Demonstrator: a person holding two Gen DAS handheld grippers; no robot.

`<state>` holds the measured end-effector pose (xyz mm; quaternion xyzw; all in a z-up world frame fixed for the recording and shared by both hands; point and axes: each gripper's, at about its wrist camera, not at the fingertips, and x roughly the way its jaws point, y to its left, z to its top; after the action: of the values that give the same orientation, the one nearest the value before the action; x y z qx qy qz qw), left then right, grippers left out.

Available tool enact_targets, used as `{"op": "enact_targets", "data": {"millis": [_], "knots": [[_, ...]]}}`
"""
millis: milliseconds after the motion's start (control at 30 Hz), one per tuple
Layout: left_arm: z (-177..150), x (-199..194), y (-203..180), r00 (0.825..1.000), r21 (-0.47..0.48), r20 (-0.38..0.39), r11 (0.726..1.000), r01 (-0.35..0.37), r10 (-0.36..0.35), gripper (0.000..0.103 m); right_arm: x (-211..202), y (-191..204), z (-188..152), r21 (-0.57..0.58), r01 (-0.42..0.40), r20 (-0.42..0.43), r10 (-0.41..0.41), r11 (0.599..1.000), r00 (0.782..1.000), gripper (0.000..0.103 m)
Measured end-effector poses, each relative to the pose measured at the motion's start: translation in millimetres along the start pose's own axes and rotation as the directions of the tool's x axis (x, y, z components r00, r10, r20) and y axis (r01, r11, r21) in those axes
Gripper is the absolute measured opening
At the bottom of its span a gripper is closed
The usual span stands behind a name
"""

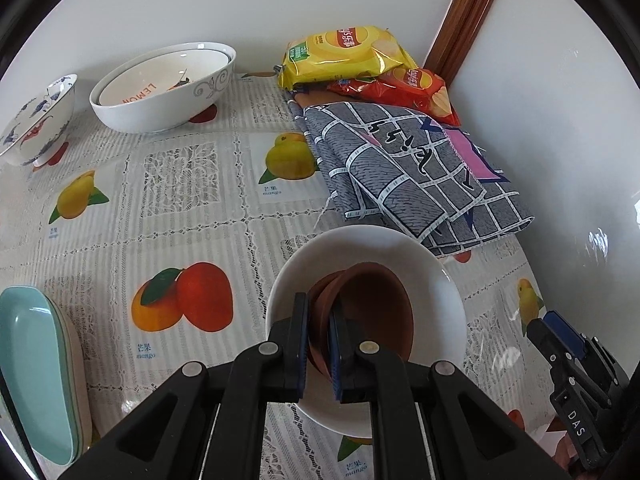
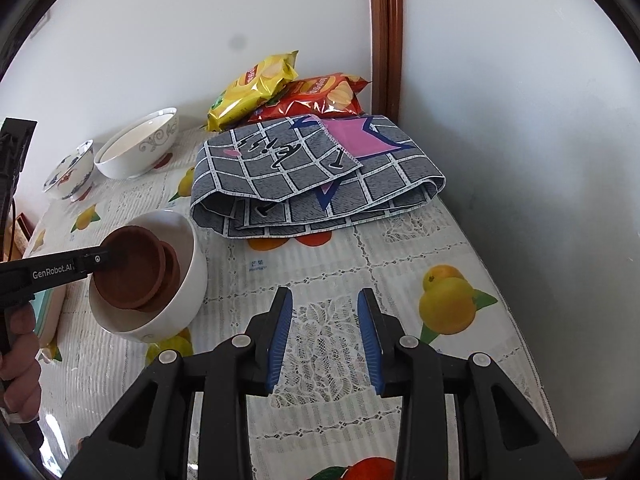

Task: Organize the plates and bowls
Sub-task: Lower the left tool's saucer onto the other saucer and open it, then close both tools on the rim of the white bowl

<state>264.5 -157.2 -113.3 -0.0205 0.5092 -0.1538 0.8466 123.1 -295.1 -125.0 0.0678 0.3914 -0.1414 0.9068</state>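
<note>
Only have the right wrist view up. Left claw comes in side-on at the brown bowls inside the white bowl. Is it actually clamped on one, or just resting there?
Observer: Clamped. The left wrist view shows the left claw shut on the rim of a brown bowl, with one pad on each side of the wall.
Operator: Teal edge behind its handle, what's that?
Observer: A small stack of oblong plates at the left edge of the table, with a teal one on top. The left wrist view shows nearly all of the stack.
</note>
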Motion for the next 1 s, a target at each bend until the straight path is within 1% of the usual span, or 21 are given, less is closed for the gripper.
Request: {"op": "enact_targets", "data": {"millis": [233,400,500,533,567,633,700,767,833,900,1000], "knots": [[1.4,7.3,3.6,0.999,-0.035,-0.025,0.999,0.030,-0.031,0.011,1.5,6.4,2.1,-0.016,-0.013,-0.001,0.013,1.000,1.000,0.034],[1.1,3.3,5.5,0.998,-0.040,-0.032,0.998,0.048,-0.050,0.011,-0.6,13.5,2.8,-0.026,-0.021,-0.003,0.021,0.999,1.000,0.035],[-0.7,-5.4,5.9,0.999,-0.031,-0.022,0.998,0.046,-0.046,0.017,-3.1,19.8,4.0,-0.034,-0.032,0.000,0.032,0.999,0.999,0.035],[-1.0,-9.2,6.6,0.999,-0.031,-0.011,0.999,0.043,-0.044,0.023,-4.2,22.6,4.9,-0.038,-0.036,0.002,0.036,0.999,0.999,0.035],[-1.7,-14.1,7.8,0.999,-0.033,0.006,0.998,0.047,-0.047,0.026,-5.2,25.4,5.8,-0.042,-0.041,0.004,0.042,0.998,0.999,0.035],[-2.5,-22.1,10.6,0.998,-0.039,0.024,0.998,0.059,-0.058,0.028,-7.0,31.2,8.2,-0.049,-0.052,0.010,0.053,0.997,0.999,0.035],[-2.5,-28.5,13.7,0.999,-0.043,0.040,0.998,0.039,-0.037,0.032,-8.8,38.0,11.1,-0.057,-0.067,0.014,0.068,0.996,0.998,0.035],[-2.9,-31.6,16.9,0.999,-0.041,0.049,0.999,0.012,-0.010,0.038,-9.4,44.8,14.2,-0.062,-0.082,0.020,0.083,0.995,0.996,0.035],[-3.8,-30.9,21.2,0.999,-0.046,0.043,0.999,-0.008,0.010,0.038,-6.9,51.3,17.1,-0.067,-0.094,0.017,0.095,0.993,0.995,0.035],[-5.1,-27.1,25.4,1.000,-0.057,0.027,0.998,-0.006,0.008,0.038,-2.3,58.9,18.8,-0.074,-0.107,0.005,0.108,0.991,0.994,0.035],[-7.4,-20.5,30.3,1.000,-0.069,0.004,0.997,-0.018,0.018,0.038,7.6,68.8,19.4,-0.079,-0.126,-0.032,0.124,0.989,0.992,0.035]]}}
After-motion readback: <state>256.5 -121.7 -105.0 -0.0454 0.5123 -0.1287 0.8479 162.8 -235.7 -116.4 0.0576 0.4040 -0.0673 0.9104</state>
